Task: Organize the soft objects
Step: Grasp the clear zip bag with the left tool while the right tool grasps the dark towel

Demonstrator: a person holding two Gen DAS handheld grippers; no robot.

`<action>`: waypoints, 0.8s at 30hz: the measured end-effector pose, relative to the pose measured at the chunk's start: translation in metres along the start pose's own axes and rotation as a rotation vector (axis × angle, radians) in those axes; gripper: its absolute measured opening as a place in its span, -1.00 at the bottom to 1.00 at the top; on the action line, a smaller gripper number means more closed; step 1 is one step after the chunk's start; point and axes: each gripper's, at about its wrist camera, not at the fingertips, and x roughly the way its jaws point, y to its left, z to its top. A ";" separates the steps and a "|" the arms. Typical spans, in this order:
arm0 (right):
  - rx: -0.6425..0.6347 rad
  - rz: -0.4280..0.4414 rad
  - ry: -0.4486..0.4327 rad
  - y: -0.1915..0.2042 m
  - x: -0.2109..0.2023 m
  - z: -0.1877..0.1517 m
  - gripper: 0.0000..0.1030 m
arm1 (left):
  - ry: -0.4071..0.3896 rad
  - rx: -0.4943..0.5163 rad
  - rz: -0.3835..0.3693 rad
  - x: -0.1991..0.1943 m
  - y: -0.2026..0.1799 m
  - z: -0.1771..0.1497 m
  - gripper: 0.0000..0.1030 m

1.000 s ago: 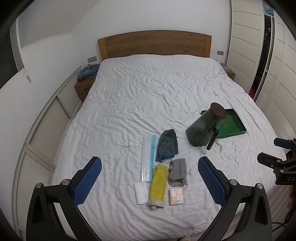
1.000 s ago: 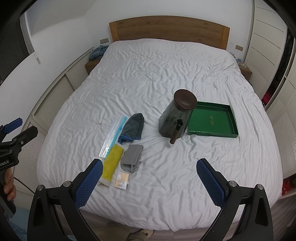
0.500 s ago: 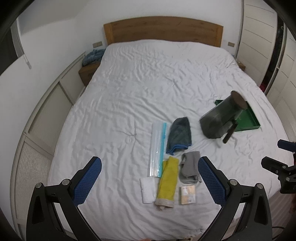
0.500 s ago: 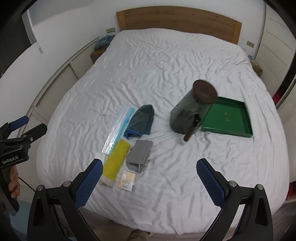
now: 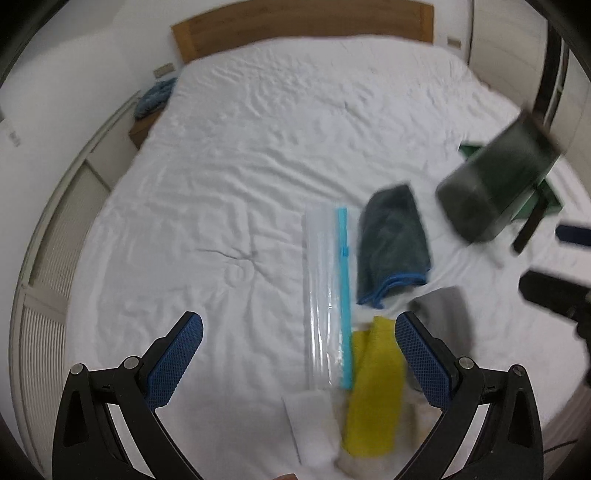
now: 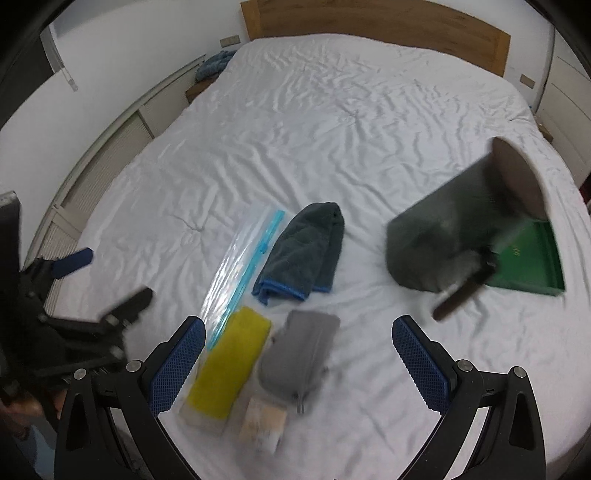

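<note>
The bed (image 6: 332,122) is covered in matt white cloth, finely wrinkled, with a smooth wooden headboard (image 6: 388,22) behind it. Near the bed's front edge lie a glossy clear plastic zip bag (image 6: 240,273) with a light blue strip, a plush dark teal cloth (image 6: 306,251) with blue stitched edging just beside the bag, a yellow fuzzy cloth (image 6: 229,369) and a matt grey fabric pouch (image 6: 299,354). To the right of the teal cloth stands a dark translucent jug (image 6: 454,236) with a matt brown lid, against a smooth green tray (image 6: 532,258); both grippers (image 5: 299,363) (image 6: 299,363) carry blue pads with a rough knurled texture on matt black plastic arms.
</note>
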 end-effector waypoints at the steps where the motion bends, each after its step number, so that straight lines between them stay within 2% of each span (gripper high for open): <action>1: -0.002 0.002 0.002 0.000 0.017 0.004 0.99 | 0.005 0.014 -0.008 0.014 -0.003 0.000 0.98; 6: -0.008 -0.002 0.027 -0.001 0.094 0.015 0.99 | 0.065 0.064 0.010 0.079 -0.011 -0.004 0.98; 10: 0.007 -0.006 0.056 -0.006 0.146 0.024 1.00 | 0.097 0.084 0.007 0.113 -0.014 -0.009 0.98; 13: 0.031 0.011 0.084 -0.008 0.187 0.030 1.00 | 0.106 0.092 -0.008 0.127 -0.014 -0.009 0.98; 18: 0.058 0.029 0.116 -0.008 0.233 0.036 1.00 | 0.125 0.105 -0.020 0.143 -0.016 -0.003 0.98; 24: 0.078 0.038 0.131 -0.003 0.268 0.043 0.99 | 0.138 0.119 -0.038 0.154 -0.025 -0.001 0.98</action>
